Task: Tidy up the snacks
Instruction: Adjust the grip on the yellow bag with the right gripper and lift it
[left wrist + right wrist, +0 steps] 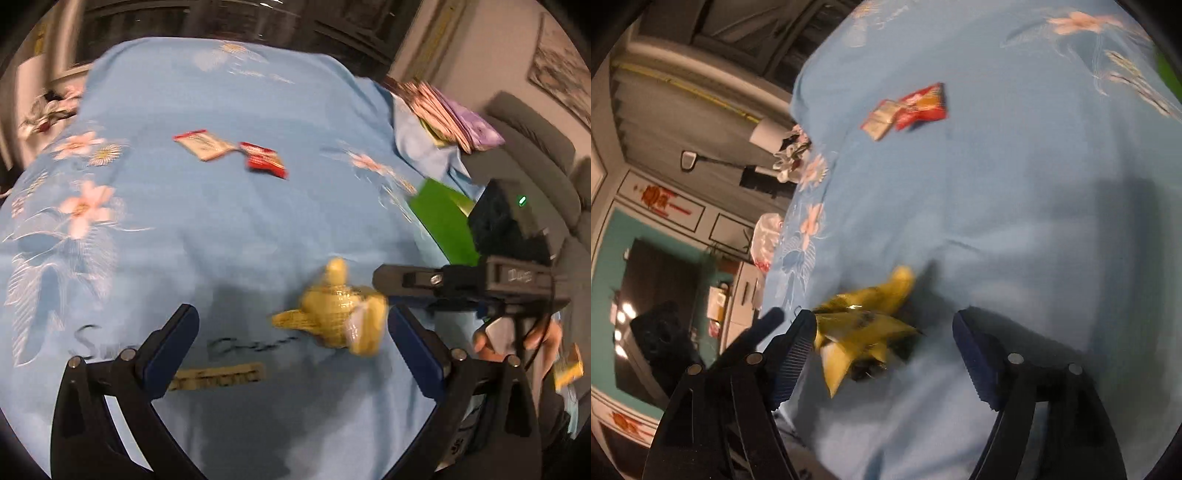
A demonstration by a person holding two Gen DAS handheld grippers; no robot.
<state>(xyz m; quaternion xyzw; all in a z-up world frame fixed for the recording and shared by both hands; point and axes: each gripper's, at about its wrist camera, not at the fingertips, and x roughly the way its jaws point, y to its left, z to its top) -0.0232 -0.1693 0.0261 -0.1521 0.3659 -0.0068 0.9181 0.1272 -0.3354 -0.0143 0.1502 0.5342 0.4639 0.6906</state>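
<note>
Yellow snack packets [341,317] lie blurred on the near blue floral cloth [221,229] covering the table. Both the left gripper [291,343] and right gripper [884,354] have fingers spread, pinching nothing. A red packet [264,160] and white packet [203,144] lie farther off; a green box [443,221] sits right.

You have bare blue cloth [229,229] ahead up to the two packets [236,151]; yellow wrappers [340,314] block the near side; books [450,114] crowd the right edge.

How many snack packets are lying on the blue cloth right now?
3: a yellow packet near the grippers, a red packet farther back, and a white packet touching it. Blur may hide others; a stack of packets sits off the cloth's edge.
</note>
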